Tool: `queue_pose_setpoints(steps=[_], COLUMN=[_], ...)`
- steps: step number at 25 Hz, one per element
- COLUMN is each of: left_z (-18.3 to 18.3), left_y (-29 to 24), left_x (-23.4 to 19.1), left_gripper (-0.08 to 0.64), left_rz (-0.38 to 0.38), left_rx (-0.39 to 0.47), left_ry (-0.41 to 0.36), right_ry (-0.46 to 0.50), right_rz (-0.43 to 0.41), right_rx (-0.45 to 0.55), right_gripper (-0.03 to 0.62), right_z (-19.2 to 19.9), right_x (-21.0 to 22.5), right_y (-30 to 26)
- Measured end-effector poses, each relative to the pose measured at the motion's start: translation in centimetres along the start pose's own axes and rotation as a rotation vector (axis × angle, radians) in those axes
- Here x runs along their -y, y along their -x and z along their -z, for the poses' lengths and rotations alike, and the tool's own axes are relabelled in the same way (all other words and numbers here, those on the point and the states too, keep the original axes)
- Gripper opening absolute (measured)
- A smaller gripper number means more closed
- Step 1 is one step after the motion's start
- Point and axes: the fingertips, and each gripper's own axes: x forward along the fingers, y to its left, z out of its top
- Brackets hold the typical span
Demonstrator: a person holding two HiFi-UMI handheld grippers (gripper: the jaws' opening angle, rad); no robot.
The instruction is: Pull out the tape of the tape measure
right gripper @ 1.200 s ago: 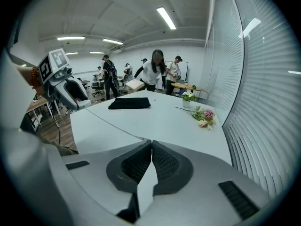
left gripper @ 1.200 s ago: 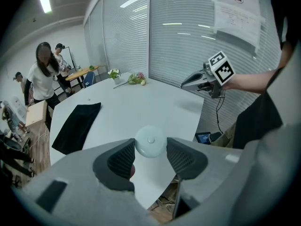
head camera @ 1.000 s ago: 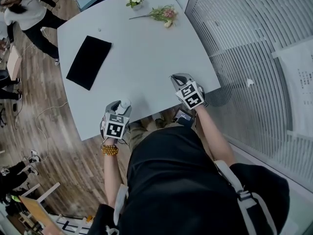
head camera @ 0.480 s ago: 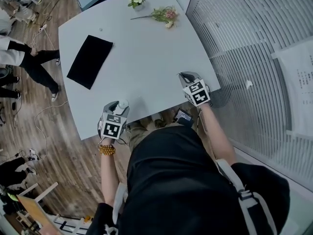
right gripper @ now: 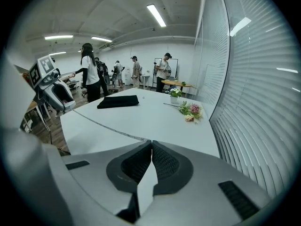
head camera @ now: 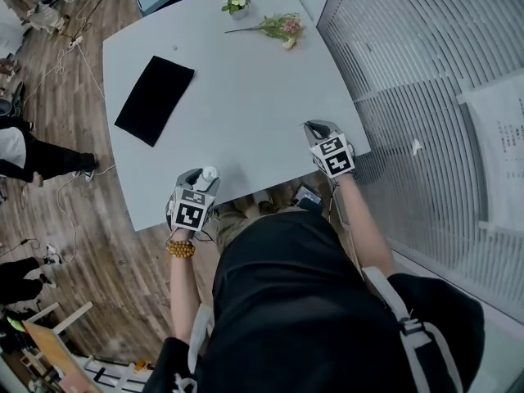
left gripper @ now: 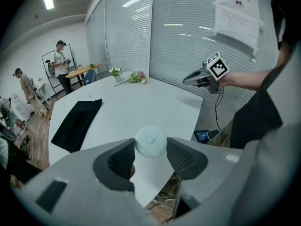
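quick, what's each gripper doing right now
left gripper: jaws closed on the round tape measure case
right gripper: jaws closed on the end of the tape

Mid table (head camera: 246, 113) is wide open. Obstacles: cloth (head camera: 154, 99) at far left (lies flat, passable above), flowers (head camera: 278, 28) and vase (head camera: 235, 2) at the far edge, blinds (head camera: 426, 80) close along the right side. The tape (right gripper: 110, 124) strung across the near corner bars a straight reach there.
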Motion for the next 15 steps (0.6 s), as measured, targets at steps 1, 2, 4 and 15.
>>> queue_pose_setpoints(steps=[1,2,4,15], left_z=[0.2,0.6,1.5,2.4], left_y=[0.0,0.1,0.2,0.4], left_x=[-0.1,-0.2,-0.6,-1.6], left_gripper=[0.224,0.224,0.224,0.225], left_rz=[-0.004,-0.009,-0.025,-0.042], left_rx=[-0.005,-0.019,-0.046,-0.044], left_ry=[-0.004,-0.009,-0.015,0.017], right_ry=[-0.004,-0.01,-0.03,-0.017], right_rz=[0.008,0.019,0.042,-0.009], right_rx=[-0.003,-0.006,-0.009,0.009], right_gripper=[0.005,0.005,0.005,0.006], right_z=[0.1,0.2,0.4,0.4], right_x=[0.1,0.3,1.0,-0.4], right_y=[0.0,0.1,0.2,0.3])
